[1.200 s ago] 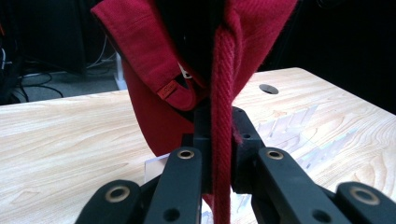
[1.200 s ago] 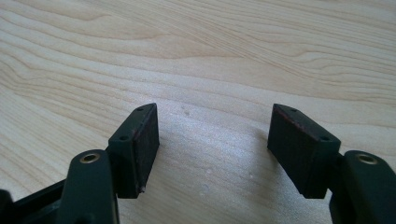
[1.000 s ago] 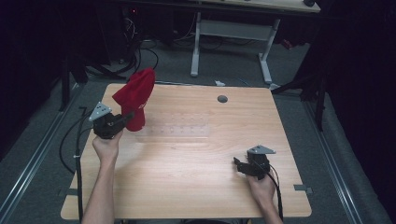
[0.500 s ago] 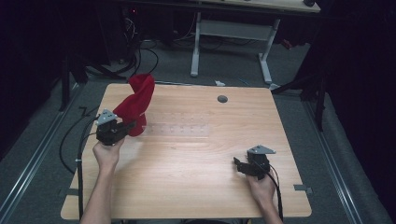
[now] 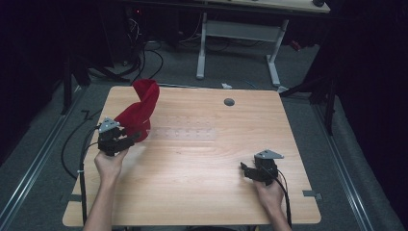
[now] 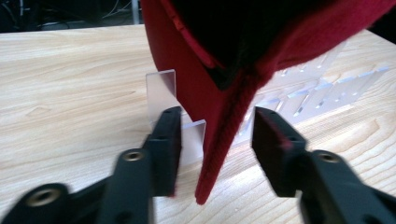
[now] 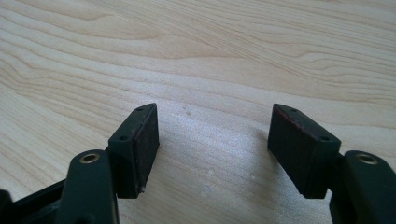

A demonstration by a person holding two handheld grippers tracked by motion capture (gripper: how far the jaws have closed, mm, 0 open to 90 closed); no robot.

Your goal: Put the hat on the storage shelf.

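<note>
Red cap (image 6: 243, 56), unlabelled, between gripper (image 6: 215, 135) jaws

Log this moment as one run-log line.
left gripper: open, jaws either side of red cap brim | cap: on clear rack | right gripper: open, idle over table

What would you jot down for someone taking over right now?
Left gripper: open, jaws either side of the red cloth's hanging edge, not clamped.
Right gripper: open, idle over bare table, near right.
Cloth stands draped over a clear rack at the far left of the table.
Done: cloth is hung on the rack.
Left, probably: back the left gripper away without snagging the cloth.
</note>
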